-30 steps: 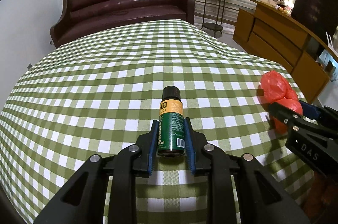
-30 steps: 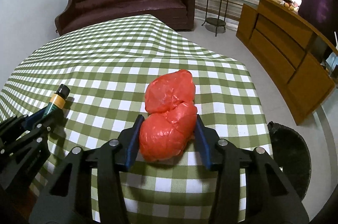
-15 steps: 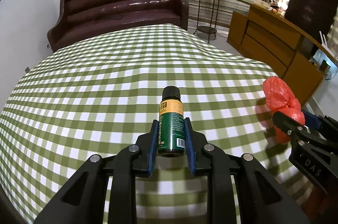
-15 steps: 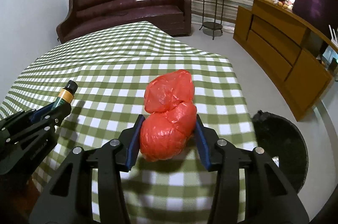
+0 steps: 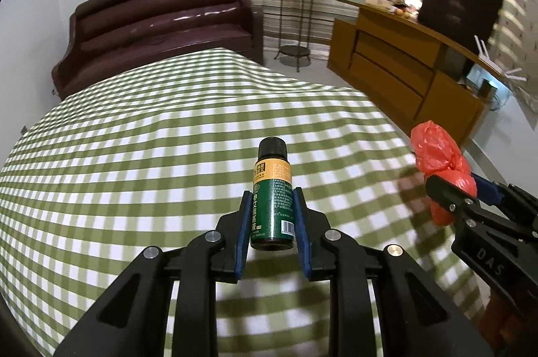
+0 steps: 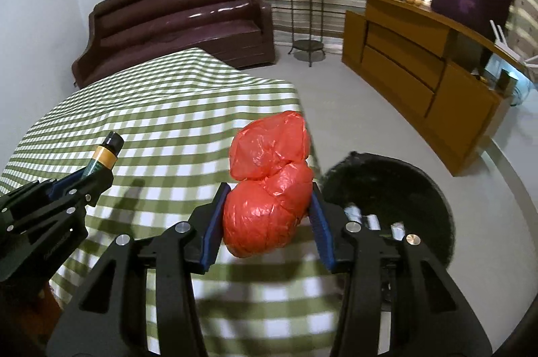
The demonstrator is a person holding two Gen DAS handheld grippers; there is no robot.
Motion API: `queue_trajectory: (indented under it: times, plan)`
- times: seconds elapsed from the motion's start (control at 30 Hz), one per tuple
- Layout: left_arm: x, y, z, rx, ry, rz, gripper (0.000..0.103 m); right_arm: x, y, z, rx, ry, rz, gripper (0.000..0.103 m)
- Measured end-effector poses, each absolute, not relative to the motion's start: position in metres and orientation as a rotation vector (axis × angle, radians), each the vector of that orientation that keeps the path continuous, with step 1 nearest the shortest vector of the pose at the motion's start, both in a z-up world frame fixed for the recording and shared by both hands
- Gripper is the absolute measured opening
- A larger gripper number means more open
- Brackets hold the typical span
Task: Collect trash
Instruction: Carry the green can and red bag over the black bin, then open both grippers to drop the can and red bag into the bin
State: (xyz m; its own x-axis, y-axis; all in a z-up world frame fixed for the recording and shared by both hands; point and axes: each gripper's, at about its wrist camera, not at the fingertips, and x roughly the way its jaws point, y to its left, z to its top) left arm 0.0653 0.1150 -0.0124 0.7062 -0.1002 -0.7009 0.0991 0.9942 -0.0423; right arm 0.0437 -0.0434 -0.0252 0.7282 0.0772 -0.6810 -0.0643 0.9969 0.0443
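- Left gripper (image 5: 271, 215) pinching small green bottle (image 5: 271, 205), black cap, yellow band, frame centre
- Right gripper (image 6: 267, 215) squeezing crinkly red bag wad (image 6: 269, 192), mid-frame, beside black bin (image 6: 420, 188) at lower right

A small green bottle (image 5: 273, 205) with an orange band and black cap stands upright, lifted above the checked surface (image 5: 134, 155). A crumpled red plastic bag (image 6: 269, 199), bulging in two lobes, hangs near a black bin (image 6: 403, 188).
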Motion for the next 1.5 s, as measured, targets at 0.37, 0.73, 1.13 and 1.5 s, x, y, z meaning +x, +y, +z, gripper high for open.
queue_trajectory:
  times: [0.37, 0.73, 1.13, 1.5]
  plan:
    - [0.058, 0.053, -0.008, 0.04, 0.753, -0.232, 0.025, 0.022, -0.107, -0.021, 0.051, 0.728, -0.044, 0.045]
    - [0.062, -0.004, -0.006, 0.084, 0.723, -0.325, 0.025, 0.016, -0.149, -0.017, 0.053, 0.699, -0.12, 0.045]
    - [0.07, -0.044, -0.014, 0.133, 0.708, -0.363, 0.025, 0.021, -0.177, -0.024, 0.076, 0.707, -0.155, 0.045]
    - [0.084, -0.07, -0.026, 0.175, 0.712, -0.37, 0.025, 0.028, -0.195, -0.035, 0.106, 0.723, -0.183, 0.045]
